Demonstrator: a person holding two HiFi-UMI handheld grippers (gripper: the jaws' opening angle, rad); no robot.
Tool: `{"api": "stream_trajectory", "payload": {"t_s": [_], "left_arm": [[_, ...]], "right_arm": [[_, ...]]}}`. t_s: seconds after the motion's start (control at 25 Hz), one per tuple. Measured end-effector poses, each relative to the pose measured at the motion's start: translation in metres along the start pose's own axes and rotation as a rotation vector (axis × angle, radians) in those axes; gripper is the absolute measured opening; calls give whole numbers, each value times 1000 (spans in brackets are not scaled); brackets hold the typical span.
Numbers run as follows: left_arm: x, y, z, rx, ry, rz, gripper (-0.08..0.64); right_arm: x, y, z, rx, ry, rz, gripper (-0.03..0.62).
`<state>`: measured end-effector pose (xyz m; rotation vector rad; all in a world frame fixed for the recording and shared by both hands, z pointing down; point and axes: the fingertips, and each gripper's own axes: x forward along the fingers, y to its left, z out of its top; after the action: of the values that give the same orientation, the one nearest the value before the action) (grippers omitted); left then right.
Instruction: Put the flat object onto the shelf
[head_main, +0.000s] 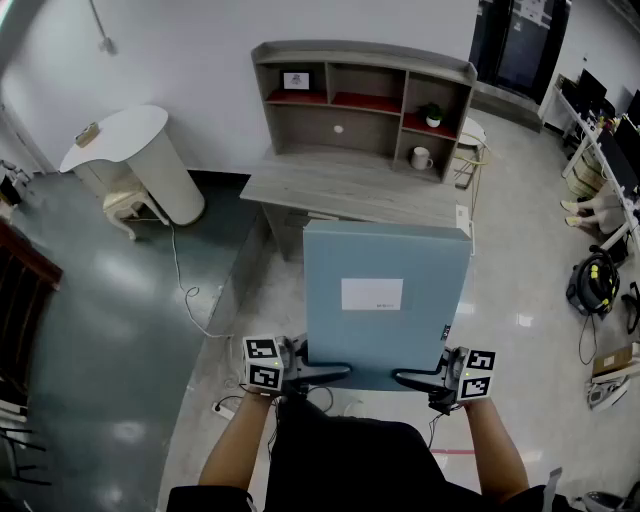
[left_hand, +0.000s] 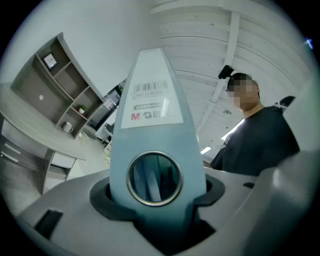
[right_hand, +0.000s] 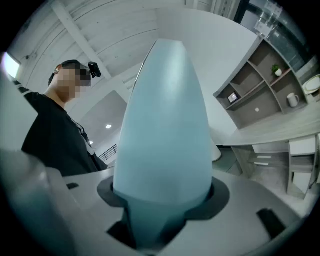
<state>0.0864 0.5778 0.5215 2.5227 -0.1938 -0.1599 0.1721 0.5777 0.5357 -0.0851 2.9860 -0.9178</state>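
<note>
**A:** Where's the shelf (head_main: 362, 52)?

**B:** Well ahead of both claws, on the desk (head_main: 330, 185). The blue file box (head_main: 385, 300) lies flat between them, off the floor.

**A:** Is the grip sound?

**B:** The left gripper (head_main: 322, 373) is clamped on the spine edge, at the ringed finger hole (left_hand: 154, 178). The right gripper (head_main: 422, 379) pinches the opposite edge. I'd carry both level and together, so nothing twists.

The left forearm (head_main: 238, 440) and right forearm (head_main: 492, 440) are reaching forward toward 12 o'clock. The left gripper (head_main: 335, 372) is clamping the blue file box (head_main: 385, 260) at its 7 o'clock corner, jaws pointing toward 3 o'clock. The right gripper (head_main: 408, 378) is clamping the 5 o'clock corner, jaws pointing toward 9 o'clock.
</note>
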Motion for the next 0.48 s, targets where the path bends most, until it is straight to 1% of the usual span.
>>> {"api": "stream_trajectory", "payload": {"t_s": [0.28,0.48], "left_arm": [[0,-5,5,3,12,8,291],[-6,-8,6,26,40,21,291]], "right_arm": [[2,5,4,-5,-15,24,279],[9,6,-1,-10,-19,17,295]]}}
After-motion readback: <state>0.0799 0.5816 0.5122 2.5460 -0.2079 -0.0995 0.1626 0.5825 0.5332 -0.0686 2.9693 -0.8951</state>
